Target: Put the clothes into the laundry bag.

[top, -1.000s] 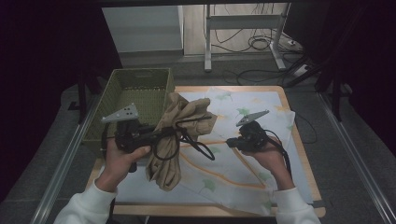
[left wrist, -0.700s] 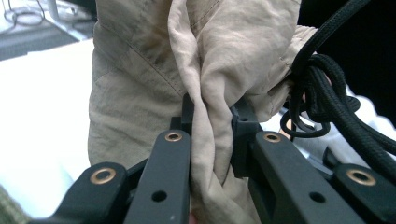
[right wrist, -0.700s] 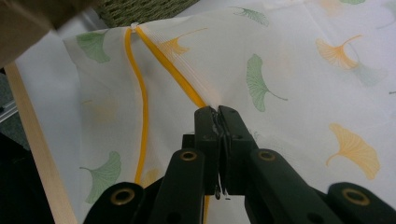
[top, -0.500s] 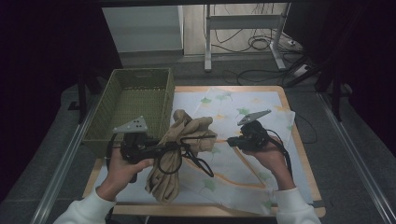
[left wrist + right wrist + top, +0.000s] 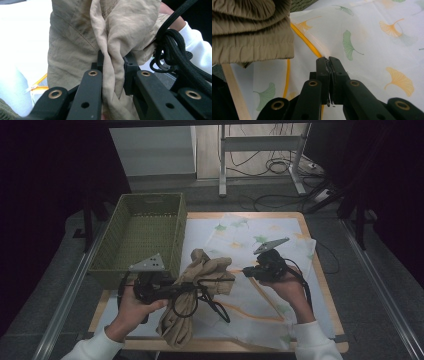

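A crumpled tan garment [image 5: 200,285] hangs over the front left of the table. My left gripper [image 5: 192,287] is shut on a thick fold of it, and in the left gripper view the tan fabric [image 5: 82,32] bulges between the jaws of the left gripper [image 5: 113,60]. A black cord [image 5: 215,305] loops around garment and gripper. My right gripper [image 5: 245,270] sits just right of the garment, low over a white leaf-print cloth [image 5: 235,227]. In the right gripper view the right gripper [image 5: 328,60] has its jaws pressed together, pinching a raised ridge of that cloth [image 5: 374,37] by its yellow trim.
A green woven basket [image 5: 135,270] stands at the table's left, right behind my left hand. The wooden table edge [image 5: 325,285] runs along the right. Metal rails flank the table, and cables lie on the floor behind it.
My left hand has dropped lower and nearer the front edge, carrying the tan garment down with it. The right hand has stayed where it was.
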`<state>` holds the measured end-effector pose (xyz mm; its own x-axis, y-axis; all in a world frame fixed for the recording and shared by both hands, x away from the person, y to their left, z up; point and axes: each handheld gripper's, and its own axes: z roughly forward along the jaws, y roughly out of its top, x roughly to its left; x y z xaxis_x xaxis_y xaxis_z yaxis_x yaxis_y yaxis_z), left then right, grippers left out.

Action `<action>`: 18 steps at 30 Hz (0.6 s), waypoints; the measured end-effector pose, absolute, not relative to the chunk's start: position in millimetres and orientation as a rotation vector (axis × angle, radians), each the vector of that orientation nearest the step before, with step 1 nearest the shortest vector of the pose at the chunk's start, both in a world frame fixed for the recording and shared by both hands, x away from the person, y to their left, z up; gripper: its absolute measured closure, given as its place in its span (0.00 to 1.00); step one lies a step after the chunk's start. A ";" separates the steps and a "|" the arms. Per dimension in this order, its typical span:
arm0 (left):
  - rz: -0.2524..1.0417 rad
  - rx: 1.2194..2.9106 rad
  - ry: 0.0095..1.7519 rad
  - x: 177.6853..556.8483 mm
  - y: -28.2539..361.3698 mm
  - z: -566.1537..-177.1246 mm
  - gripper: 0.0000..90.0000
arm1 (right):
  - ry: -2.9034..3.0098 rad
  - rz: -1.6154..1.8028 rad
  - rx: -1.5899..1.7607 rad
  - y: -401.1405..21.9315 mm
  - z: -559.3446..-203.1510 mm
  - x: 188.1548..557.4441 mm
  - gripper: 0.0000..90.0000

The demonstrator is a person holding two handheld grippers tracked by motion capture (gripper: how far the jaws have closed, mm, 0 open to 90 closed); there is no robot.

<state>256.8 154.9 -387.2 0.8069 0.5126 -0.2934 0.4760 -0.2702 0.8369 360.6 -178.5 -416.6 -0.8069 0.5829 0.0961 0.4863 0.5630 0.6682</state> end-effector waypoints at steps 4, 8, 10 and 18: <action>0.033 1.922 0.734 255.8 151.9 -389.6 0.90 | 2.652 1.073 0.916 -178.5 -416.8 360.9 0.95; 0.044 1.932 0.725 253.5 147.4 -392.8 0.90 | 2.652 1.073 0.917 -178.9 -416.9 360.9 0.95; 0.038 1.942 0.725 252.9 144.9 -395.0 0.90 | 2.654 1.077 0.918 -179.2 -417.1 361.2 0.95; 0.004 1.988 0.727 252.2 137.4 -408.4 0.90 | 2.651 1.089 0.925 -181.3 -417.2 362.2 0.95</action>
